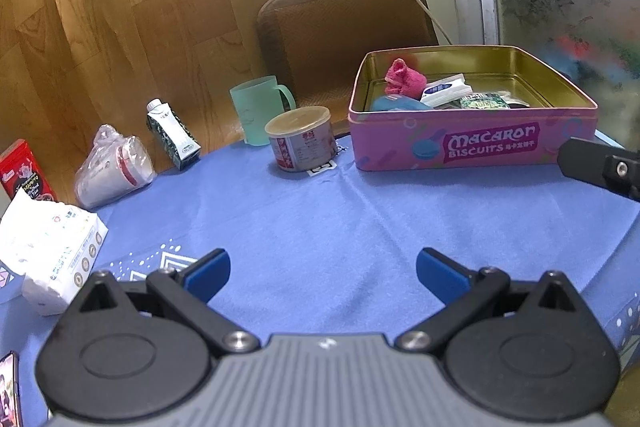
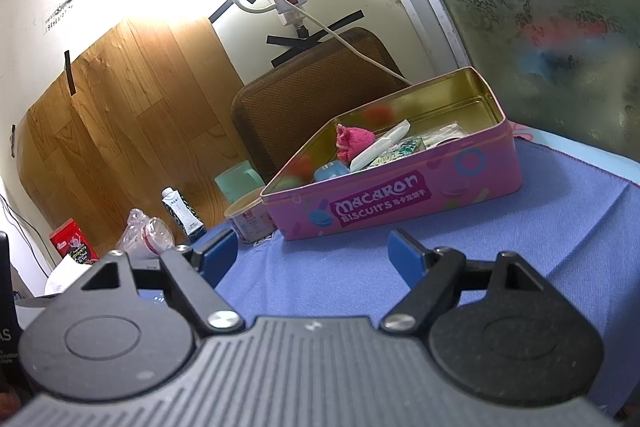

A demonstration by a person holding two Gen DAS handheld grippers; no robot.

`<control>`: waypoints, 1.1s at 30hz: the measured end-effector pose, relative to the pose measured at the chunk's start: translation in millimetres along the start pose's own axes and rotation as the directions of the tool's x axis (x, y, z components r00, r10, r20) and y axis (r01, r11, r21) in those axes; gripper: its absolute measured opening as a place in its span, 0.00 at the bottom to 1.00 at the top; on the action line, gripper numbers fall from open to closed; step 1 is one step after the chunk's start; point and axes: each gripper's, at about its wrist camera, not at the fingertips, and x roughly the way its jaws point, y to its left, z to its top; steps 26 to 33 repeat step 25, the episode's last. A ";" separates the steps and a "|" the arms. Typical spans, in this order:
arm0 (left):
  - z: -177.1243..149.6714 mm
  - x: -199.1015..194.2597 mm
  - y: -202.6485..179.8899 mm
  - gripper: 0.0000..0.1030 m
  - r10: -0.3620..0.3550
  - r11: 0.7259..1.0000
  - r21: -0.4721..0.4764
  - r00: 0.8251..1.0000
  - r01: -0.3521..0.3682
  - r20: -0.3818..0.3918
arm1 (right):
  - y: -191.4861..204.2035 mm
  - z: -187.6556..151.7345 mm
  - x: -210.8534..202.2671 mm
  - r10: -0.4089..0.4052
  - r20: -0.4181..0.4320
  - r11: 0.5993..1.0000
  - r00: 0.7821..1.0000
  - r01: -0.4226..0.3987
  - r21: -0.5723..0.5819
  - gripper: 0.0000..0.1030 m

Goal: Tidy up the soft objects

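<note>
A pink "Macaron Biscuits" tin (image 1: 472, 143) (image 2: 400, 203) stands open on the blue cloth (image 1: 320, 227). Inside lie a pink towel (image 1: 404, 77) (image 2: 354, 141), a blue soft item (image 1: 396, 103) (image 2: 332, 171), a white packet (image 1: 444, 91) (image 2: 380, 147) and green packets (image 1: 484, 102). My left gripper (image 1: 322, 273) hovers open over bare cloth in front of the tin, nothing between its blue pads. My right gripper (image 2: 312, 259) is also open and empty, just short of the tin's front wall. One of its fingers (image 1: 596, 167) shows at the right edge of the left wrist view.
Along the table's far left edge stand a tin can (image 1: 302, 139), a green mug (image 1: 260, 109), a small carton (image 1: 172, 135), bagged cups (image 1: 112, 167), a red box (image 1: 24, 171) and a white tissue pack (image 1: 48, 251). A brown chair back (image 1: 344, 27) rises behind.
</note>
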 end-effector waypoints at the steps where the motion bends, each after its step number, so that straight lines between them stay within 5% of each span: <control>1: 0.0 -0.1 -0.5 1.00 0.000 1.000 0.003 1.000 0.000 0.001 | -0.2 0.2 0.1 0.001 0.000 1.000 1.000 -0.001 0.000 0.82; 33: -1.1 -3.4 -4.3 1.00 -0.031 0.999 0.040 0.999 0.030 0.032 | -1.5 0.1 -0.4 -0.001 0.001 1.000 1.000 0.001 0.002 0.82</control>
